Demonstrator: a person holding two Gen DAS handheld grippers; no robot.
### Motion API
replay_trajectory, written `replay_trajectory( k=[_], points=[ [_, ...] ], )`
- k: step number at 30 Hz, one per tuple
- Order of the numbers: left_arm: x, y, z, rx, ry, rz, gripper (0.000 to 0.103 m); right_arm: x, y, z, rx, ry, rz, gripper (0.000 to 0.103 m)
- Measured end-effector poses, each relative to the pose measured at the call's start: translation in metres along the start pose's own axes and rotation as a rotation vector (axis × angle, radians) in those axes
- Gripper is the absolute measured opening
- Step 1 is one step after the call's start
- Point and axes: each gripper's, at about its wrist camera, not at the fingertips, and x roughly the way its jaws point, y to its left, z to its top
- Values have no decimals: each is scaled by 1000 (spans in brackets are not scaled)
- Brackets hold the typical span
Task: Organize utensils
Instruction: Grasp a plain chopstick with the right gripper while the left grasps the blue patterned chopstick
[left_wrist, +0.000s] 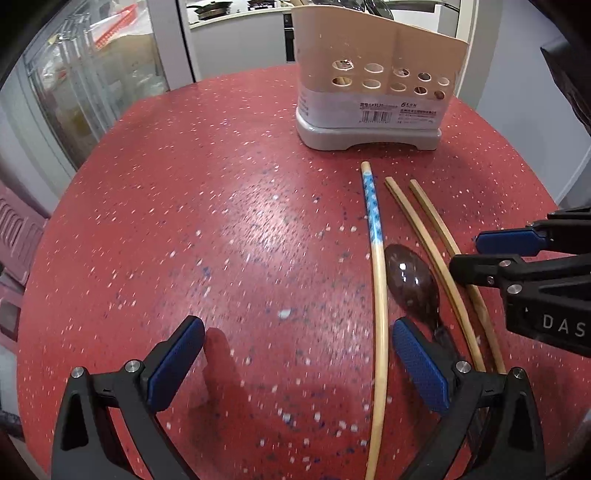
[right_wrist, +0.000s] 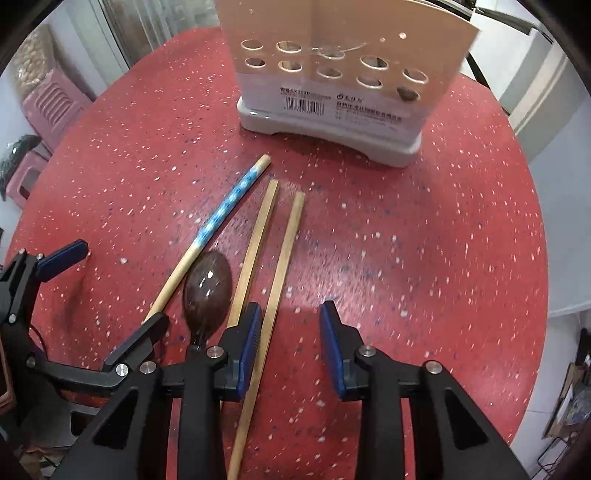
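A beige utensil holder (left_wrist: 380, 85) with round holes stands at the far side of the red table (left_wrist: 203, 221); it also shows in the right wrist view (right_wrist: 332, 74). In front of it lie a blue-patterned chopstick (left_wrist: 376, 258), a dark brown spoon (left_wrist: 413, 280) and two plain bamboo chopsticks (left_wrist: 436, 258). My left gripper (left_wrist: 295, 365) is open and empty, its right finger between the blue chopstick and the spoon. My right gripper (right_wrist: 290, 343) is open, with one bamboo chopstick (right_wrist: 273, 306) lying between its fingers. The spoon (right_wrist: 207, 291) and the blue-patterned chopstick (right_wrist: 218, 221) lie to its left.
Pink plastic stools (right_wrist: 48, 110) stand off the table's left edge. A glass-fronted cabinet (left_wrist: 85, 85) is behind the table on the left. The left gripper shows at the left of the right wrist view (right_wrist: 110, 288); the right gripper shows at the right of the left wrist view (left_wrist: 476, 251).
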Motion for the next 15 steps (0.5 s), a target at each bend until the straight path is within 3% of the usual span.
replay_trajectory(
  k=[2, 7, 15],
  points=[
    [3, 0, 6, 9, 8, -7, 103, 0, -1, 2, -6, 13, 7, 32],
    [9, -6, 23, 44, 33, -44, 103, 0, -13, 4, -11, 13, 27, 8],
    [19, -21, 49, 101, 98, -95, 103, -3, -33, -6, 14, -20, 103, 6]
  ],
)
